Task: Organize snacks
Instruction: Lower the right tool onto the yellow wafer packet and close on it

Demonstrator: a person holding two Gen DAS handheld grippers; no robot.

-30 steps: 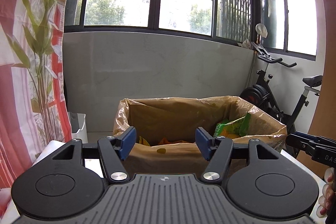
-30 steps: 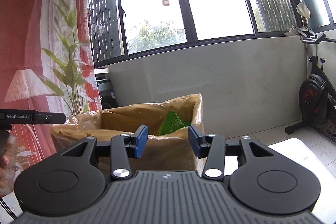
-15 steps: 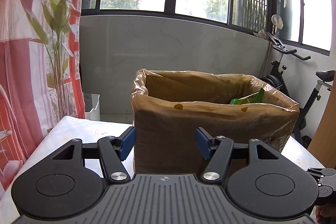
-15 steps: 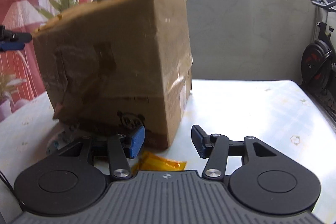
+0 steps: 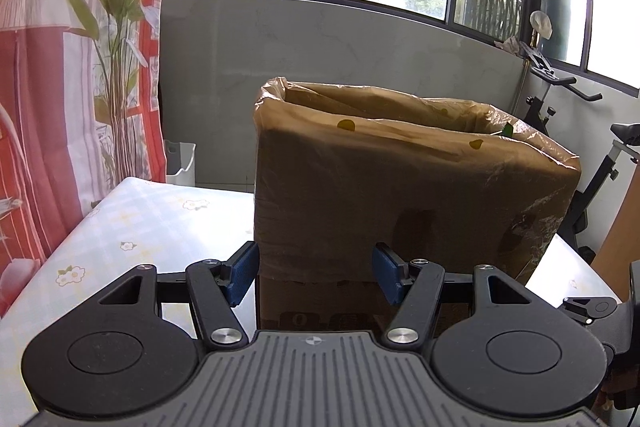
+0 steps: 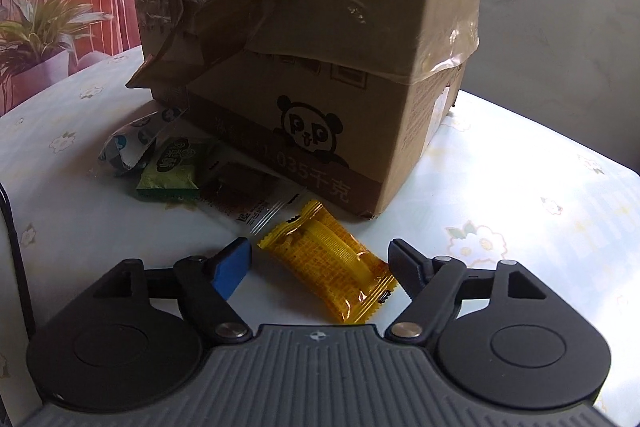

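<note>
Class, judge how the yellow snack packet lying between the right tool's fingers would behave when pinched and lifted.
The yellow snack packet looks small and flat, so probably light. Its glossy, crinkled wrapper may be slippery and crumple under the right tool. Lying flat, it is unlikely to roll.

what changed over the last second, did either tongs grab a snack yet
No grab yet. The right tongs dropped from box-top height to the table and now straddle the yellow snack packet, jaws open. The left tongs also lowered, from looking into the lined cardboard box to facing its side, open and empty. The box and the snacks beside it stayed put.
</note>
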